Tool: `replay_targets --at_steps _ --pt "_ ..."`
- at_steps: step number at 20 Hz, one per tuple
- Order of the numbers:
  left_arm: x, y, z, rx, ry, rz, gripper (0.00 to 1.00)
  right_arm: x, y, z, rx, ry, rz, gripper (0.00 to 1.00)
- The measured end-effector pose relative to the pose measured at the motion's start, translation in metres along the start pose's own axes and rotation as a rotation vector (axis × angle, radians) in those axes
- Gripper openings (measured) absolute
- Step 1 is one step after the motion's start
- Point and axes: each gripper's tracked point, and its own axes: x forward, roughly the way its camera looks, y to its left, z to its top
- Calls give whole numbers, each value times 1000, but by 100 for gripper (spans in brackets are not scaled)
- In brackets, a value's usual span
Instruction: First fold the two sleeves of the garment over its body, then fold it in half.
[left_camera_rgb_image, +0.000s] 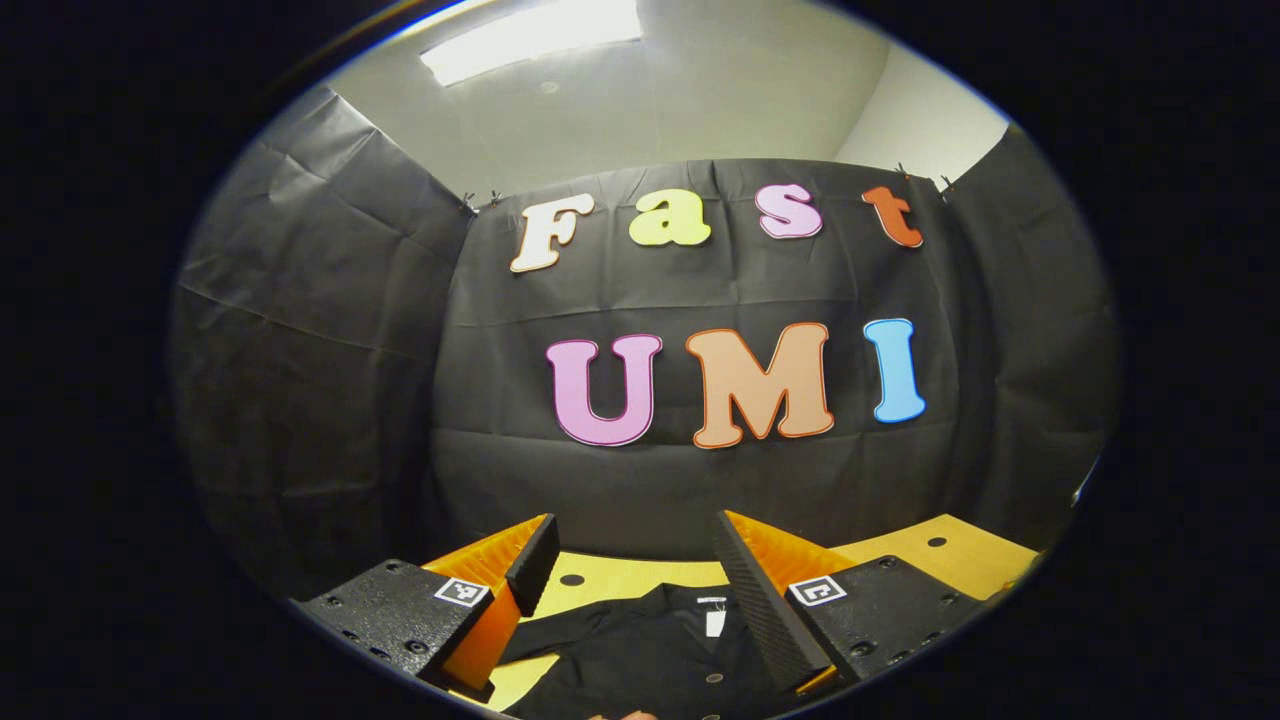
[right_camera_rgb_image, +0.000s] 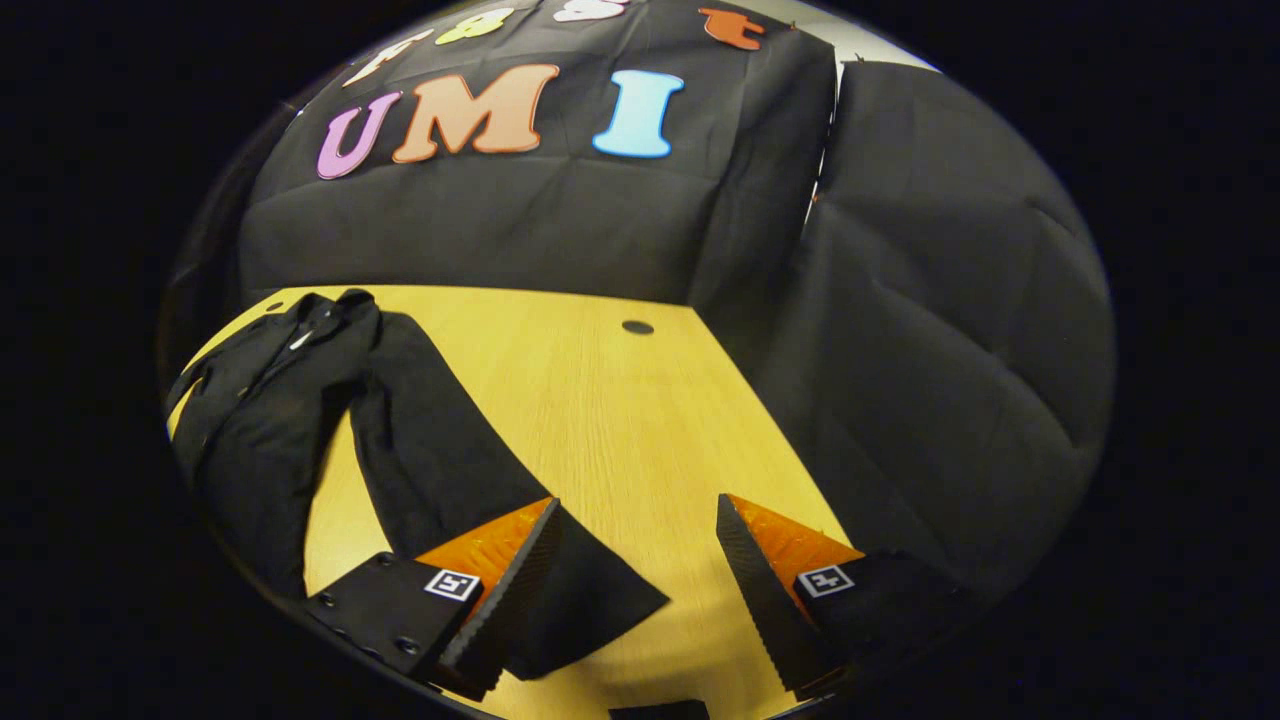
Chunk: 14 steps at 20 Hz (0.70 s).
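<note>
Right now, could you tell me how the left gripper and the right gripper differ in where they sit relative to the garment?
The left gripper is raised over the garment's collar end, facing the booth wall; the right gripper tilts down over the table. Between the left gripper's fingers lies the buttoned front; by the right gripper lies the spread sleeve, its cuff end beside one finger. Both are open and hold nothing.

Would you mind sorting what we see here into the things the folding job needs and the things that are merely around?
Belonging to the job:
- black garment, lying on the table
- its sleeve, spread out to the side, not yet folded
- left gripper, open
- right gripper, open

Merely around:
- wooden table
- black cloth wall
- ceiling light
</note>
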Motion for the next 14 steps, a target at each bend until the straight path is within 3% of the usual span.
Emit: replay_targets --at_steps 6,9,11,14 --pt "-15 -18 4 26 -7 20 92 13 -3 -61 24 184 95 99" --pt "-19 -28 5 40 -7 6 92 17 1 -60 110 206 150 96" --pt "-18 -32 6 44 -8 3 92 20 4 -62 70 200 189 94" --pt "-21 -34 8 20 -13 4 92 14 21 -59 11 174 271 42"
